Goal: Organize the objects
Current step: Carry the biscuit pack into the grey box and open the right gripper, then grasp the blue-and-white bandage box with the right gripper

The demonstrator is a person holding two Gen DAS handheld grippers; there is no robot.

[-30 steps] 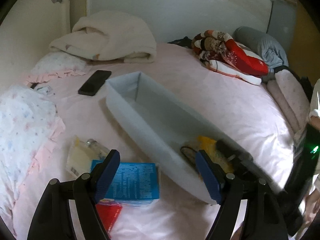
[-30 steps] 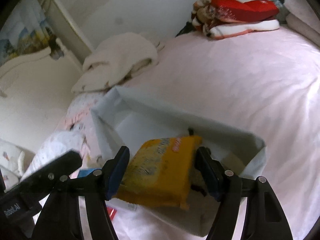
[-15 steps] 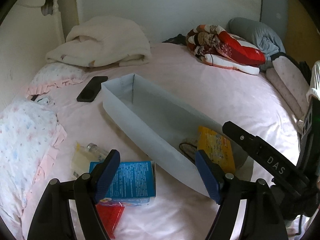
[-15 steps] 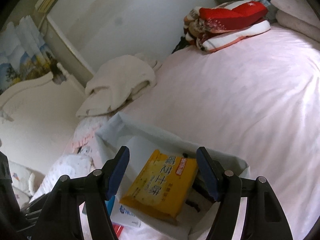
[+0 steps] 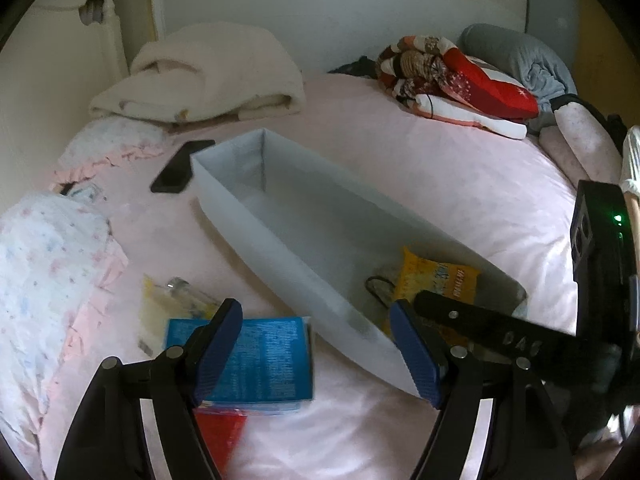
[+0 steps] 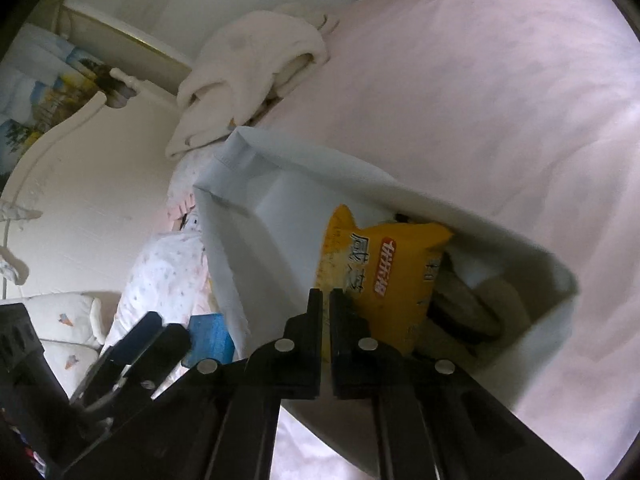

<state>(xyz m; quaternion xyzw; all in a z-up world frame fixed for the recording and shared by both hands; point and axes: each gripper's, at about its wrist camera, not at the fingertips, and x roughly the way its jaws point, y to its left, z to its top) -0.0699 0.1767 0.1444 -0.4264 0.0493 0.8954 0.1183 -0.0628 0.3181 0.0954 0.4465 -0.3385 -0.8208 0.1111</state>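
Observation:
A long pale grey fabric box (image 5: 288,236) lies on the pink bed, also in the right wrist view (image 6: 280,184). A yellow snack packet (image 5: 436,276) (image 6: 384,268) lies in its near end beside a dark coiled item (image 6: 464,320). My left gripper (image 5: 316,352) is open and empty above a blue box (image 5: 260,360), a red packet (image 5: 220,424) and a clear bag with a small bottle (image 5: 176,296). My right gripper (image 6: 326,300) is shut and empty just over the box's near end, in front of the yellow packet; it also shows in the left wrist view (image 5: 480,324).
A black phone (image 5: 180,166) lies by the box's far end. A folded cream blanket (image 5: 208,76), a red patterned bundle (image 5: 452,80), grey clothes (image 5: 520,56) and a floral pillow (image 5: 44,256) ring the bed. The headboard (image 6: 80,168) stands at left.
My right gripper let go of the yellow packet, which now lies in the box, then its jaws closed and it rolled. My left gripper stayed open and shifted slightly.

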